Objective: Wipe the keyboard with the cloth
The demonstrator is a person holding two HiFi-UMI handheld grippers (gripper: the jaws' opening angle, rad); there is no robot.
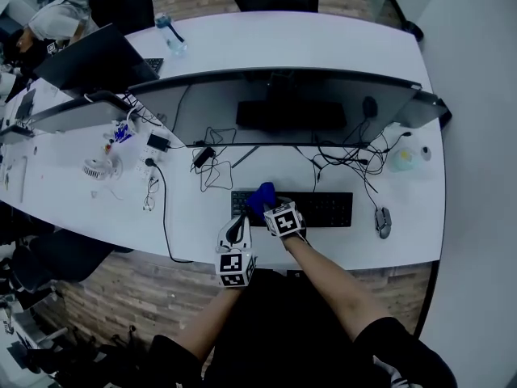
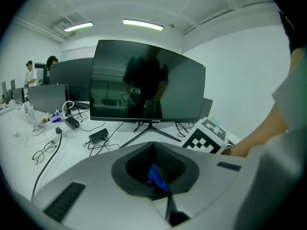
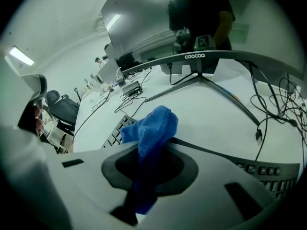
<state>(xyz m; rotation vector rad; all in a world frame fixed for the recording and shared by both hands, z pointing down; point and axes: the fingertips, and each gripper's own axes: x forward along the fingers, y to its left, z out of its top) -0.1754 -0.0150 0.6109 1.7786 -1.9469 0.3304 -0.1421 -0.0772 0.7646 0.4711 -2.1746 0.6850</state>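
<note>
R gripper (image 1: 273, 210) has its jaws clamped on the blue cloth (image 1: 261, 196), which rests on the L end of the keyboard (image 1: 327, 209). The keyboard lies near the worktop's (image 1: 194, 221) front edge, below the monitor (image 1: 275, 103). L gripper (image 1: 236, 233) is just beside the R one at the keyboard's L front corner, jaws pressed together w/ nothing between.

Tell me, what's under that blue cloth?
The left part of the black keyboard. The blue cloth, clamped in the right gripper, covers those keys, so whether it touches them cannot be seen.
</note>
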